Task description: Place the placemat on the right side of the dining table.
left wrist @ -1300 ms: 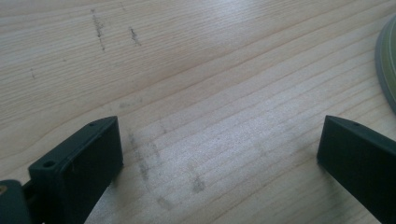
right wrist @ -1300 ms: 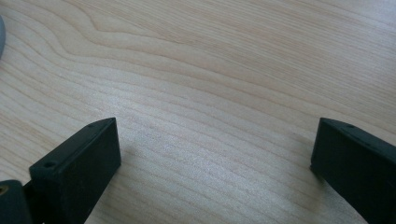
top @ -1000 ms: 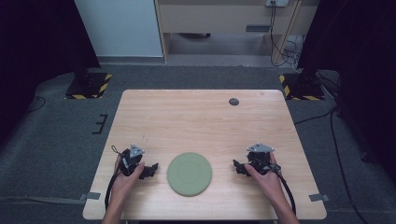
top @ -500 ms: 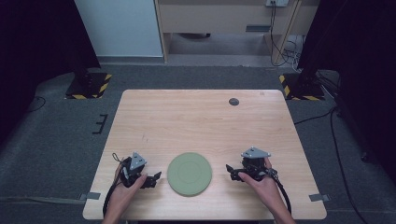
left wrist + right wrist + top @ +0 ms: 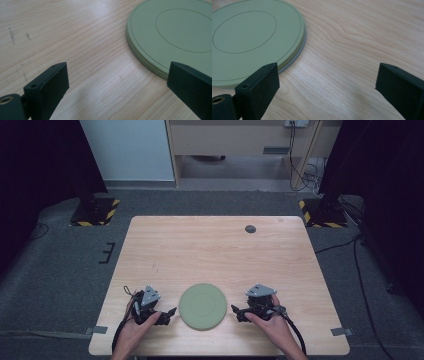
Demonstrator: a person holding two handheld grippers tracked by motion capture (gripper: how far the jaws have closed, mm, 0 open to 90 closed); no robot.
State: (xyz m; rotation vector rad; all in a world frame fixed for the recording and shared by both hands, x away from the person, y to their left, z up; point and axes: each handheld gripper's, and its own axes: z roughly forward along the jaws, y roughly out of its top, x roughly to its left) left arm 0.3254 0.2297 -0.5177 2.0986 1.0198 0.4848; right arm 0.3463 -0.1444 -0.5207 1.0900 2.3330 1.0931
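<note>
Green and flat, the plate (image 5: 202,305) lies on the wooden table (image 5: 210,250) between the left gripper (image 5: 167,312) and the right gripper (image 5: 237,312). Each sits just beside its rim with jaws spread wide and empty, apparently so both can close on opposite edges. The gripper views show its stacked double edge (image 5: 298,53); the high view adds a small dark disc (image 5: 250,228) far ahead of both grippers.

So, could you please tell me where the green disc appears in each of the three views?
High view: the disc lies at the table's near edge, between the left gripper and right gripper.
Left gripper view: upper right, running behind the right-hand jaw.
Right gripper view: upper left, above the left-hand jaw.
Shared landmark: the ring line on the disc's face.
</note>
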